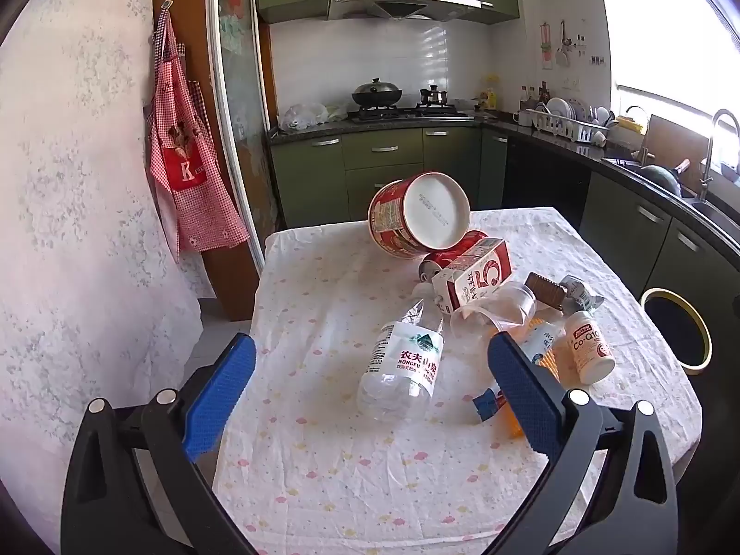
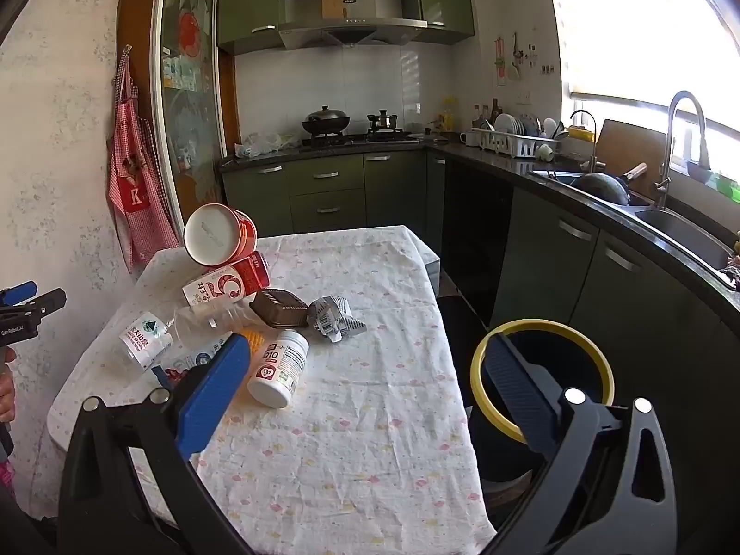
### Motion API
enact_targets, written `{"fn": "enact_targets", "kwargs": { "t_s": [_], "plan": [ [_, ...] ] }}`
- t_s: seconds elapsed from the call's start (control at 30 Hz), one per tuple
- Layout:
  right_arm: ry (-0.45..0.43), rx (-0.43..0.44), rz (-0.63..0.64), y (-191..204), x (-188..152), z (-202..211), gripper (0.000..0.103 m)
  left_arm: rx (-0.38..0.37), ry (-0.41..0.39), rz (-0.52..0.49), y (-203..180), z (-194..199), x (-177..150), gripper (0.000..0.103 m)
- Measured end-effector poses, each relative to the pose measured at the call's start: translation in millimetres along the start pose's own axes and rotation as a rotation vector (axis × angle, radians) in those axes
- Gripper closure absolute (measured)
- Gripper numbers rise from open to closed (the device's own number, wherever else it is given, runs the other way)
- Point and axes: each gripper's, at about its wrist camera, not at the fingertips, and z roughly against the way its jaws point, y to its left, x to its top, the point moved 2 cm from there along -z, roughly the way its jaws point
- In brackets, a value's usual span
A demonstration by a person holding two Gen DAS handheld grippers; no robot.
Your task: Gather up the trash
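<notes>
Small kitchen: green cabinets [image 2: 323, 185], dark counter [image 2: 508, 164], steel range hood [image 1: 397, 2], white tiled wall [image 1: 351, 53]. Bright window [image 2: 647, 23] above sink [image 2: 684, 231]. Red checked apron [image 1: 185, 157] on speckled wall [image 1: 69, 185].

Your left gripper's right finger [image 1: 525, 384] covers most of the orange packet [image 1: 550, 363] and the blue-cornered wrapper [image 1: 485, 403] near the table's right edge, so you can't read either. In the right view, the left finger [image 2: 215, 391] hides those same bits plus part of the pill bottle [image 2: 277, 372]. The soda can [image 1: 455, 254] is mostly buried under the noodle cup [image 1: 418, 215] and the milk carton [image 1: 474, 280]. The bin [image 2: 541, 379] beside the table's right edge is half hidden by your right finger, its inside just black. The other gripper [image 2: 27, 305] is cut off at the left frame edge. Dish rack contents by the sink are too small to make out.
</notes>
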Motion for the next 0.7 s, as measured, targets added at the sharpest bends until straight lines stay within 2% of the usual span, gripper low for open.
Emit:
{"fn": "enact_targets", "kwargs": {
  "t_s": [0.7],
  "plan": [
    [0.013, 0.006, -0.016, -2.5, -1.8, -7.2, 0.006, -0.005, 0.004, 0.003, -1.9, -4.0, -0.2, 0.004]
  ]
}}
